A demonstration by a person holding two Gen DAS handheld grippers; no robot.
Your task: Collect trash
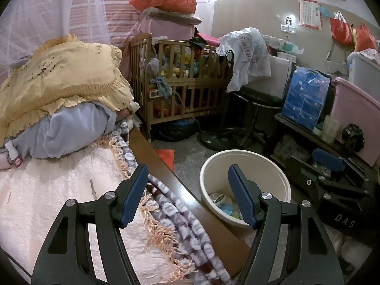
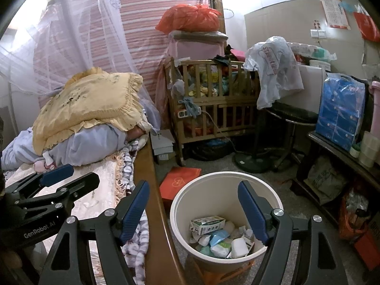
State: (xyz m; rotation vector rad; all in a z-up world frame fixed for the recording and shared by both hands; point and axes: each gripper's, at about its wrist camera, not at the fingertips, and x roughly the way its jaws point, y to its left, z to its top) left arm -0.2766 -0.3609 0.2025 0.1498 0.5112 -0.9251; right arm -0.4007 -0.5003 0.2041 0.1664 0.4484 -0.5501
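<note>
A cream trash bin (image 2: 180, 216) stands on the floor beside the bed; it also shows in the left wrist view (image 1: 209, 166). Inside lie a small green-white carton (image 2: 207, 223), crumpled paper and wrappers (image 2: 220, 242). My right gripper (image 2: 193, 211) is open and empty, held above the bin's near rim. My left gripper (image 1: 187, 190) is open and empty, over the bed's wooden edge (image 1: 166, 166), left of the bin. The left gripper also shows at the left of the right wrist view (image 2: 59, 178); the right gripper shows at the right of the left wrist view (image 1: 330, 166).
The bed (image 2: 95, 178) holds a yellow pillow (image 2: 90, 104) and blue bedding. A red box (image 2: 180, 180) lies on the floor by the bin. A wooden crib (image 2: 213, 109), a stool (image 2: 292, 118) and a low dark shelf (image 2: 332, 147) crowd the back and right.
</note>
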